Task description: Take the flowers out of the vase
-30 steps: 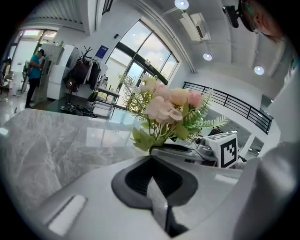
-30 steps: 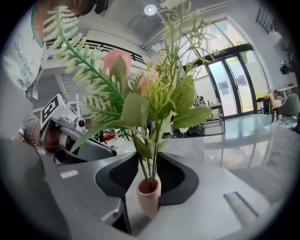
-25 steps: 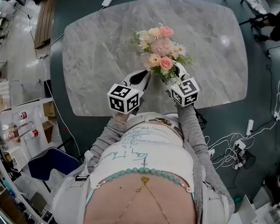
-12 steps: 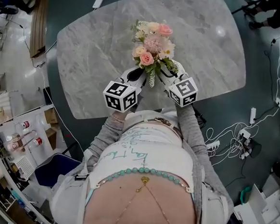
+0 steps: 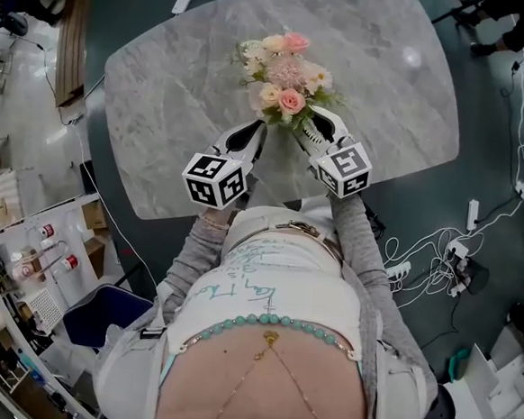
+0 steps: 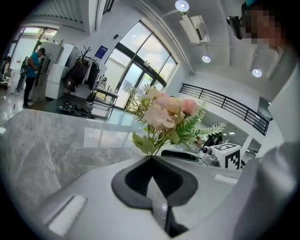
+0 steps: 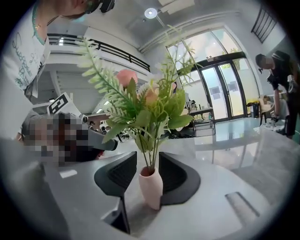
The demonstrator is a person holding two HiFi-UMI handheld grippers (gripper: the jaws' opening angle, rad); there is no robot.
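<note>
A bouquet of pink and cream flowers (image 5: 285, 70) with fern leaves stands in a small pink vase (image 7: 151, 187) on the marble table (image 5: 163, 88); the head view hides the vase under the blooms. My right gripper (image 7: 147, 157) has the vase between its jaws. They have just been opening. The vase rests against the right pad, and a slim gap shows at the left pad. My left gripper (image 6: 152, 157) is shut with nothing in it. Its tip (image 5: 258, 127) lies just short of the stems, and the flowers (image 6: 164, 112) rise right behind it.
The table's near edge runs close under both grippers. Cables and power strips (image 5: 447, 273) lie on the floor at the right, shelves with small items (image 5: 25, 240) at the left. A person (image 7: 276, 79) stands beyond the table's far side.
The bouquet has shifted away from me and off the left gripper's tip, and its blooms have turned a little. The gap round the vase has grown. Both hands have barely moved.
</note>
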